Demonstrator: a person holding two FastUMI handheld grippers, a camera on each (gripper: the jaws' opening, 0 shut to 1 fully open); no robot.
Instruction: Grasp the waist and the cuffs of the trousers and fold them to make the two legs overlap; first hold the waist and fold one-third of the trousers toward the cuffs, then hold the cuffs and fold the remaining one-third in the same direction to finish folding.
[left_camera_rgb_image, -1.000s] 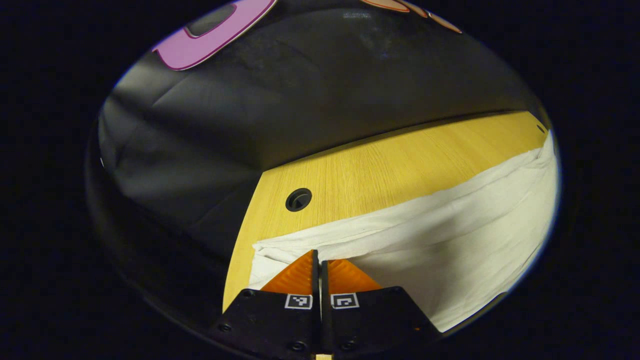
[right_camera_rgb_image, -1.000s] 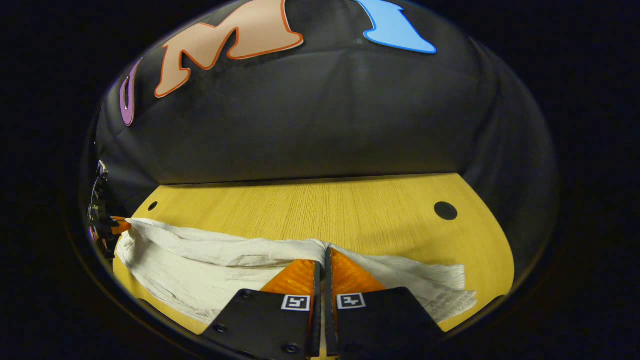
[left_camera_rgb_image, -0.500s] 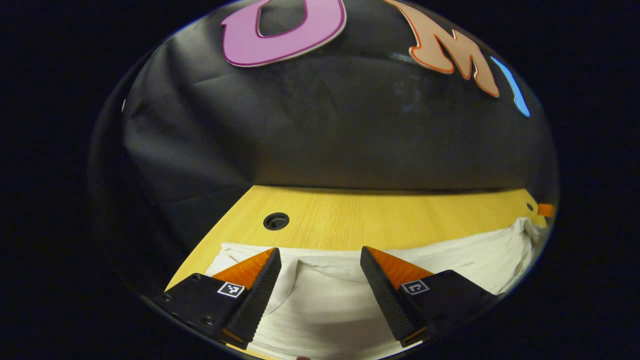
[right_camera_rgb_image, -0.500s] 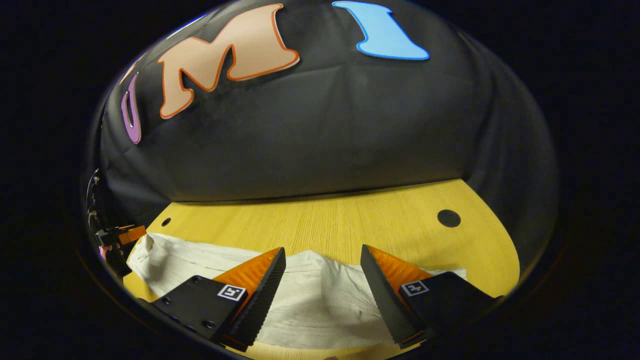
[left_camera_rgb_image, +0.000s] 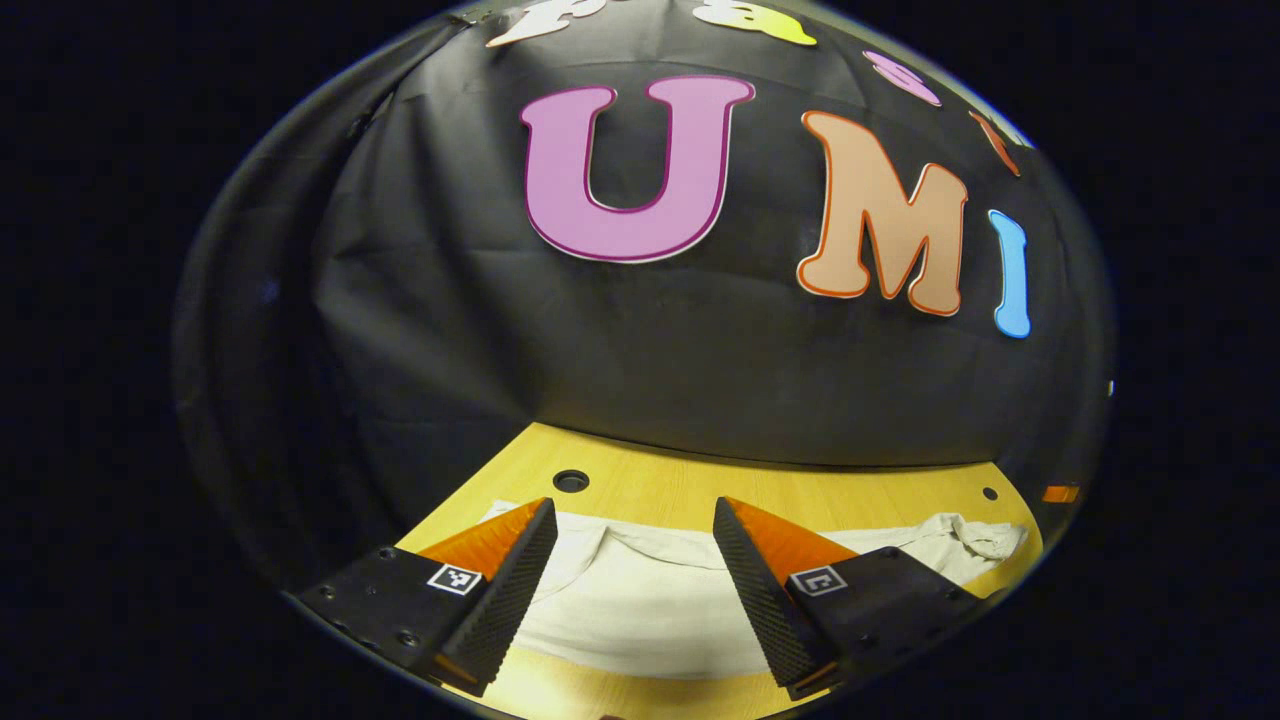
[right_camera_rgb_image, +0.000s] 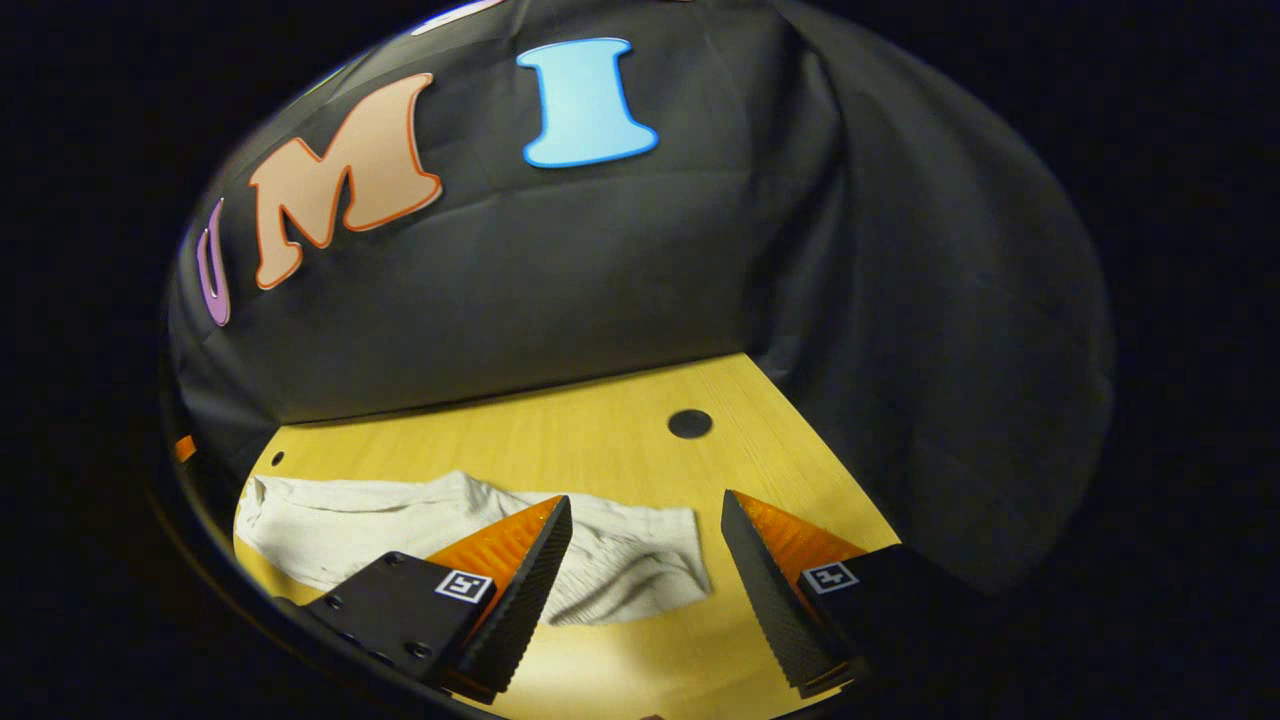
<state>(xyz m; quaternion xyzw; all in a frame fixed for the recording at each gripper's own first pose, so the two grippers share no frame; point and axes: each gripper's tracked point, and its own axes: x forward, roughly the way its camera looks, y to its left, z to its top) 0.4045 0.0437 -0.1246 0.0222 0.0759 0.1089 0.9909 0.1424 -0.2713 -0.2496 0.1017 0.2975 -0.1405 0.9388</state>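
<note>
Both grippers, left gripper (left_camera_rgb_image: 632, 520) and right gripper (right_camera_rgb_image: 645, 512), have lifted off, jaws spread, leaving one pair of white trousers (left_camera_rgb_image: 640, 610) on the wooden table (right_camera_rgb_image: 610, 440).

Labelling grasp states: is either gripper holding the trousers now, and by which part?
Nothing is held. The left gripper and right gripper both have their jaws wide apart, above the white trousers, which lie flat on the wooden table.

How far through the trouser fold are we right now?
Done: the trousers lie as a long narrow strip on the table, legs apparently overlapped. In hand: nothing; the left claw and right claw are open above them. Left: both one-third folds.
</note>
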